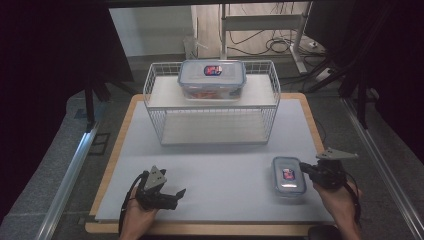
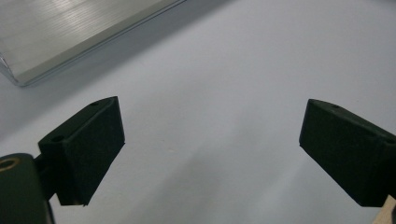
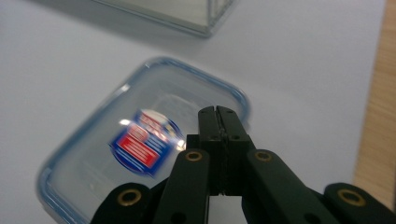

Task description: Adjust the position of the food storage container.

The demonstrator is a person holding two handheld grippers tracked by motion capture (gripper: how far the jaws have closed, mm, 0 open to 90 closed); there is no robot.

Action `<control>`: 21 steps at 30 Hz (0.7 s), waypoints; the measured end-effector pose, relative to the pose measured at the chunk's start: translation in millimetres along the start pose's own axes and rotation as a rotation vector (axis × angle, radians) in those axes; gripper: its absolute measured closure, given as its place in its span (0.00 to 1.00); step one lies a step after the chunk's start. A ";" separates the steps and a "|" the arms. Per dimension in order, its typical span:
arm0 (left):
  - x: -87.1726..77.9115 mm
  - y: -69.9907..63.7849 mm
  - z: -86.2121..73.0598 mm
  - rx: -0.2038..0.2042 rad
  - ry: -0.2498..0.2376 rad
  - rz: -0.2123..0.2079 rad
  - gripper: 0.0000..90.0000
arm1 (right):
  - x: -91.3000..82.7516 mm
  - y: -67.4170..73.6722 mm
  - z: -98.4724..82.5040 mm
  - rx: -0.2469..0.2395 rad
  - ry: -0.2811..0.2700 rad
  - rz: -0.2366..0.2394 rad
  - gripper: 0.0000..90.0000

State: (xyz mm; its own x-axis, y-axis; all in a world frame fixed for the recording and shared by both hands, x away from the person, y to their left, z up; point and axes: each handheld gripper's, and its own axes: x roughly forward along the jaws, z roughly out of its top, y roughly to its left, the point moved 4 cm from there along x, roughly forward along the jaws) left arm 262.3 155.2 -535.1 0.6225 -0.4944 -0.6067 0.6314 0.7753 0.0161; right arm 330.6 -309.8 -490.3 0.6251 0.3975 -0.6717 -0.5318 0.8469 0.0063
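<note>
A small clear food box with a blue-rimmed lid and a red-and-blue label (image 1: 288, 175) lies on the grey mat (image 1: 215, 165) at the front right. My right gripper (image 1: 304, 169) comes at it from the right, its tips at the lid's right edge. In the right gripper view the jaws (image 3: 217, 112) are pressed together with nothing between them, over the right part of the lid (image 3: 93, 154); whether they touch it I cannot tell. My left gripper (image 1: 181, 193) rests low at the front left, pointing right. Its pads (image 2: 88, 140) stand wide apart over bare mat.
A white wire rack (image 1: 160, 100) stands at the back of the mat, its lower shelf (image 2: 56, 32) near in the left gripper view. A larger clear box with the same label (image 1: 212, 79) sits on its top shelf. A wooden board edge (image 3: 378, 93) borders the mat.
</note>
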 end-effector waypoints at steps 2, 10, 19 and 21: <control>0.2 -0.3 0.1 0.001 0.001 -0.001 0.07 | -2.5 -5.0 -5.8 0.012 0.011 -0.015 1.00; 2.6 -2.3 0.1 -0.001 0.012 -0.008 0.07 | 1.9 -11.5 -20.4 0.036 0.097 -0.026 1.00; 5.4 -3.6 -0.4 -0.001 0.021 -0.017 0.07 | 7.9 -2.5 -17.3 0.025 0.101 -0.008 1.00; 6.3 -4.3 -0.3 -0.002 0.024 -0.019 0.07 | 11.6 2.8 -15.3 0.015 0.104 0.010 1.00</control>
State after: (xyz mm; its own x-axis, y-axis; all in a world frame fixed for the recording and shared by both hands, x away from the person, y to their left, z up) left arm 263.3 148.8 -539.3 0.5987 -0.4997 -0.6260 0.6425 0.7663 0.0029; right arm 327.6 -308.2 -509.4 0.5564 0.3678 -0.7451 -0.5289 0.8483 0.0238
